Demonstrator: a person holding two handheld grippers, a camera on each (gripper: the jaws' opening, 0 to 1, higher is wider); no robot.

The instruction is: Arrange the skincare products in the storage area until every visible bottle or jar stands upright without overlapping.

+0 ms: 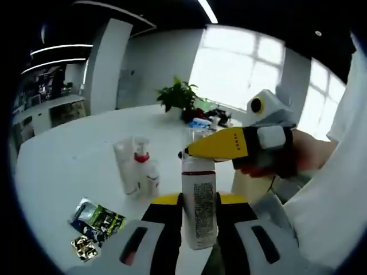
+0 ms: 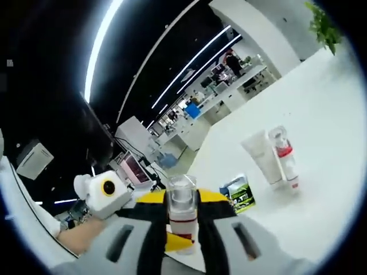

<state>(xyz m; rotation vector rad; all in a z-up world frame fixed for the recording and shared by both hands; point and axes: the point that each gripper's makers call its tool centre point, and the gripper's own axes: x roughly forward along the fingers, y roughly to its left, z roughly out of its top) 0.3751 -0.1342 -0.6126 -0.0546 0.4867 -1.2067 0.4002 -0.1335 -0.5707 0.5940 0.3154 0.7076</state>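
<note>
The left gripper (image 1: pixel 198 209) has its fingers clenched on the body of a clear bottle with a dark red band and a printed white label (image 1: pixel 198 197), which is held upright above the white round table (image 1: pixel 63 154). The right gripper (image 2: pixel 182 220) grasps the same bottle at its transparent cap (image 2: pixel 181 197); in the left gripper view its yellow finger (image 1: pixel 215 147) touches the bottle's top. On the table stand a white tube (image 1: pixel 124 166) and a small white pump bottle with a red collar (image 1: pixel 141 163), just beside each other. Near them lie two printed sachets (image 1: pixel 94 220). A green plant (image 1: pixel 179 94) stands farther away.
</note>
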